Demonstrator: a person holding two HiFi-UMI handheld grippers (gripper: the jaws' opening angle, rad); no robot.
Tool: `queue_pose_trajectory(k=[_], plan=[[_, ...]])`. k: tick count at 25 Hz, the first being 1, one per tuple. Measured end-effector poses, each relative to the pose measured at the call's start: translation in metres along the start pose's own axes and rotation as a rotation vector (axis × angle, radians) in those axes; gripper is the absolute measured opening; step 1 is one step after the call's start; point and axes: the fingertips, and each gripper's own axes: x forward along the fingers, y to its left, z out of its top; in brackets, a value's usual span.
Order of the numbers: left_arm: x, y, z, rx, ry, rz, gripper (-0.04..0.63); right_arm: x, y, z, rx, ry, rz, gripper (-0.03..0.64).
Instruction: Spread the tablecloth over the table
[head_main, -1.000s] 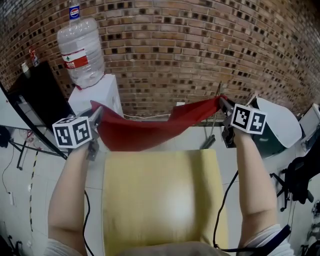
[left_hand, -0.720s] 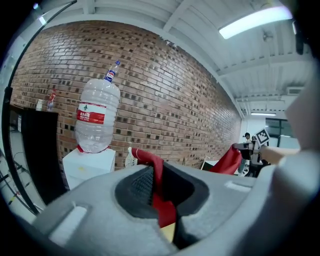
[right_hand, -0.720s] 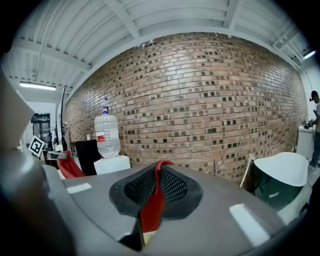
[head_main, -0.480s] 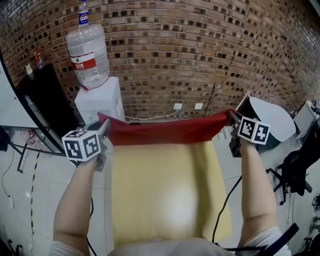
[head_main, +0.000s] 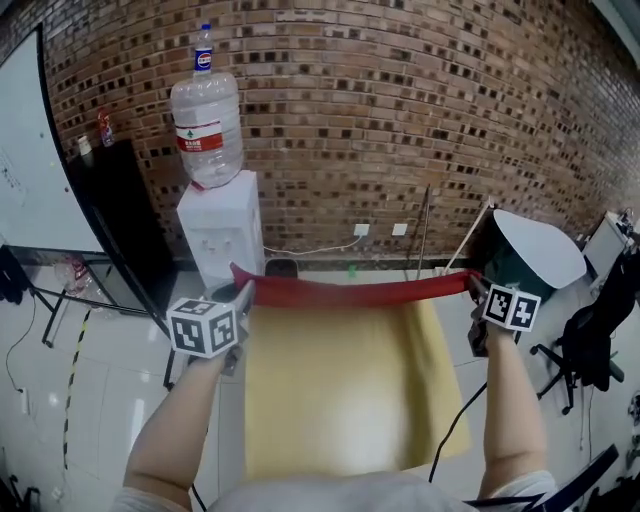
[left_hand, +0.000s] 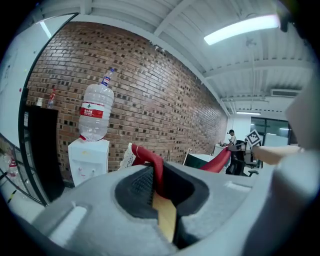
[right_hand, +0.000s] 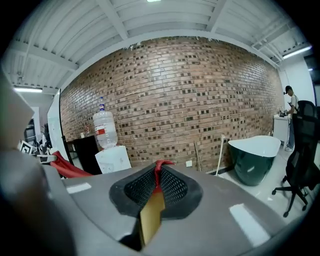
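The left tongs (head_main: 243, 292), centre-left, and right tongs (head_main: 472, 285), centre-right, each clamp tight on a far corner of the tablecloth (head_main: 340, 390), which fills mid-frame. Hold its red edge (head_main: 355, 293) taut and level; lower both corners together.

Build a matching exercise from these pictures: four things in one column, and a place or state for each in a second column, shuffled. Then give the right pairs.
Things
1. tablecloth
2. water bottle
3. green tub
4. office chair

Place or state
A. upside down on the white dispenser
B. black, at the head view's right edge
C. stretched between the left gripper and the right gripper, both shut on it
D. on the floor by the brick wall, just beyond the right gripper

Pairs: 1-C, 2-A, 3-D, 4-B
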Motion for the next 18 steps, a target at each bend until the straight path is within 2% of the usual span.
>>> queue_pose_trajectory(k=[7, 14, 18], plan=[[-0.048, -0.027, -0.066, -0.057, 0.037, 0.051, 0.018, -0.048, -0.005, -0.063, 0.033, 0.033, 0.010, 0.015], [-0.103, -0.070, -0.134, -0.113, 0.044, 0.145, 0.018, -0.103, -0.011, -0.116, -0.003, 0.068, 0.060, 0.015], [-0.129, -0.096, -0.168, -0.125, 0.061, 0.168, 0.018, -0.137, -0.015, -0.145, -0.008, 0.078, 0.094, 0.015]])
